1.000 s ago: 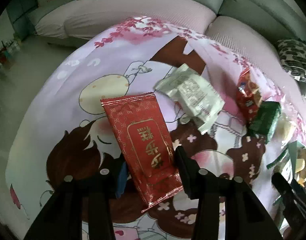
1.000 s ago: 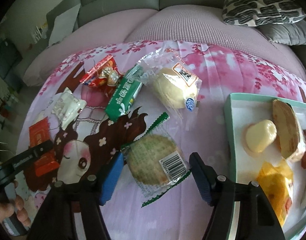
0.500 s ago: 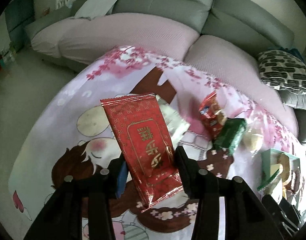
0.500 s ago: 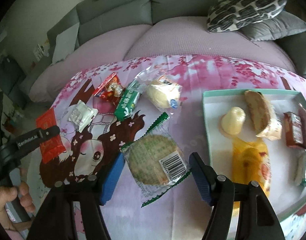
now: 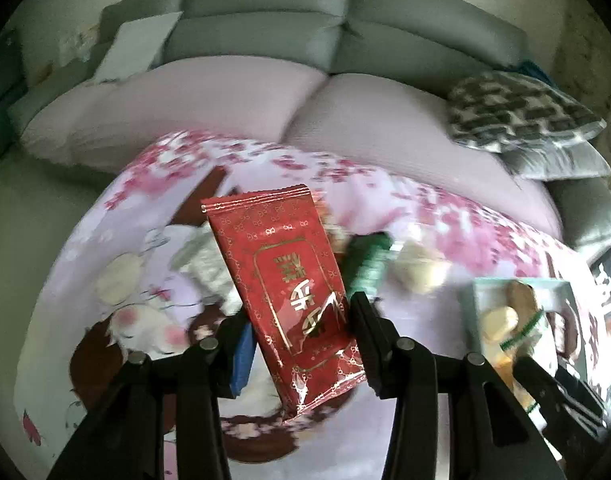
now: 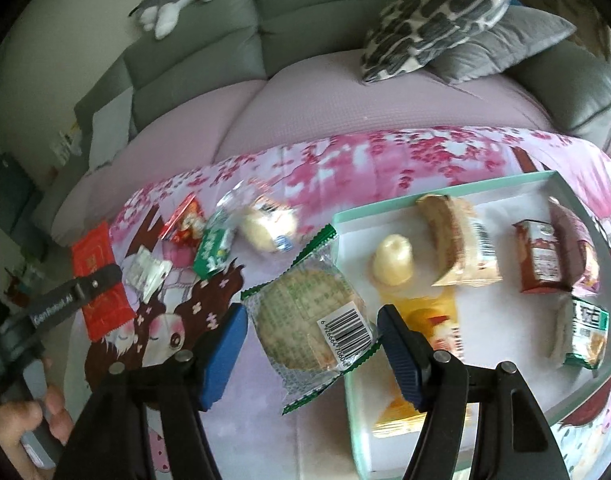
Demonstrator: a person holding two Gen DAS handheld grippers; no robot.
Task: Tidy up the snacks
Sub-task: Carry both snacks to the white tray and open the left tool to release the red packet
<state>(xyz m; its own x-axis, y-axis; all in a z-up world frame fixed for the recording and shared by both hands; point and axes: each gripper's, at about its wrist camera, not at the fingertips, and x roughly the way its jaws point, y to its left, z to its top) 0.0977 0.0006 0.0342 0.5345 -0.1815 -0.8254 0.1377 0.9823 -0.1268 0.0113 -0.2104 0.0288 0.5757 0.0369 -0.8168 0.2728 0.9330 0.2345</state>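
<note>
Snacks in transit | left hand-held gripper (image 5: 301,344) clamped red packet (image 5: 283,280) | right hand-held gripper (image 6: 313,344) held biscuit (image 6: 309,320) | next likely: lower both into tray (image 6: 445,198)

Soft daylight, motion blur, fisheye-warped edges

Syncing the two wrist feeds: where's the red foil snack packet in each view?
Left wrist: the red foil snack packet stands at centre, clamped between the left tongs, upper end toward the sofa.
Right wrist: the same packet sits at the left edge, partly crossed by a black finger of the left tongs.
Shared landmark: the mint-green tray, at right in both views.
</note>
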